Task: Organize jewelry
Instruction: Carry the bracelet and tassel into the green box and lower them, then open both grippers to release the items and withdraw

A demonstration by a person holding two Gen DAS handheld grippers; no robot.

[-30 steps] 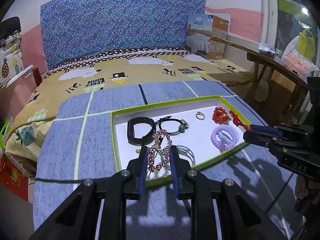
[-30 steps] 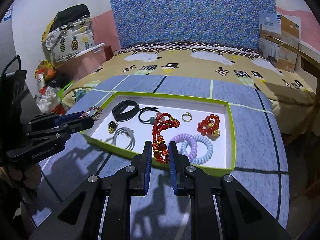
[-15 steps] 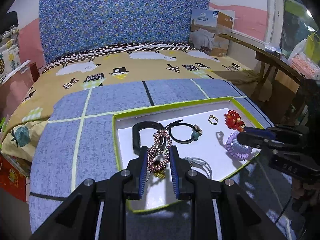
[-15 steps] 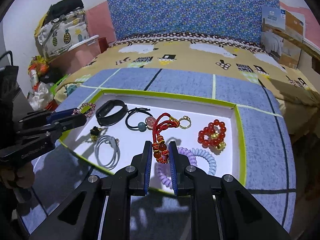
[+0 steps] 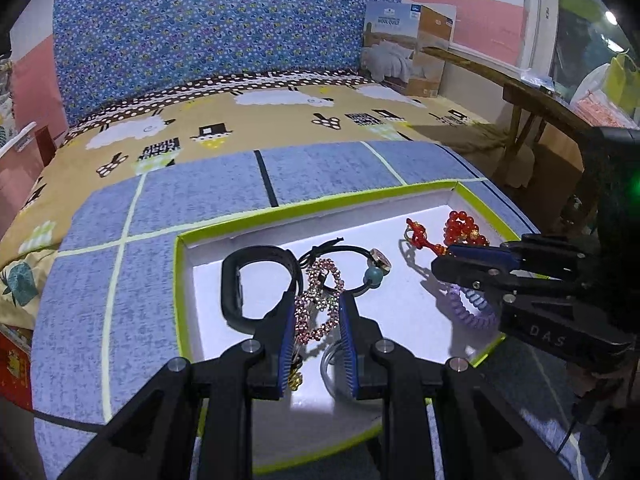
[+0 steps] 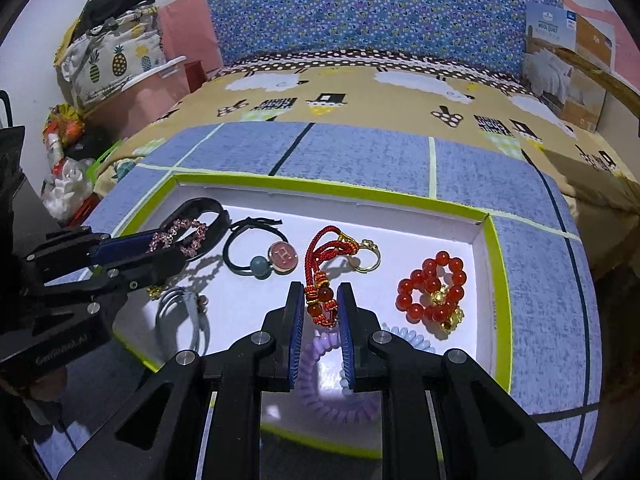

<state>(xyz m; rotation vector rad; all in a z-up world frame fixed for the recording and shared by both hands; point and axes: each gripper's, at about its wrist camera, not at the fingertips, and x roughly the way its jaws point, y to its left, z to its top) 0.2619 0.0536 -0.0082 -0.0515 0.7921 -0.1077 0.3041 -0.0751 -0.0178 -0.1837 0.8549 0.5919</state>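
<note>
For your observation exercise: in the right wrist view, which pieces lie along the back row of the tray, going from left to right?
black band → black hair tie with the pink H charm → gold ring → red bead bracelet. The pink rhinestone piece and red cord, each held in a gripper, are left out.

"H": hair tie charm (image 6: 283,256) | "DAS": right hand-held gripper (image 5: 460,266) | "WOOL QUILT": box (image 5: 408,46)

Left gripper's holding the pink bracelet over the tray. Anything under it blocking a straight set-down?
Partly. Below the left gripper and its pink bracelet lie the black band and grey bangle; bare white tray floor shows just to its right.
</note>
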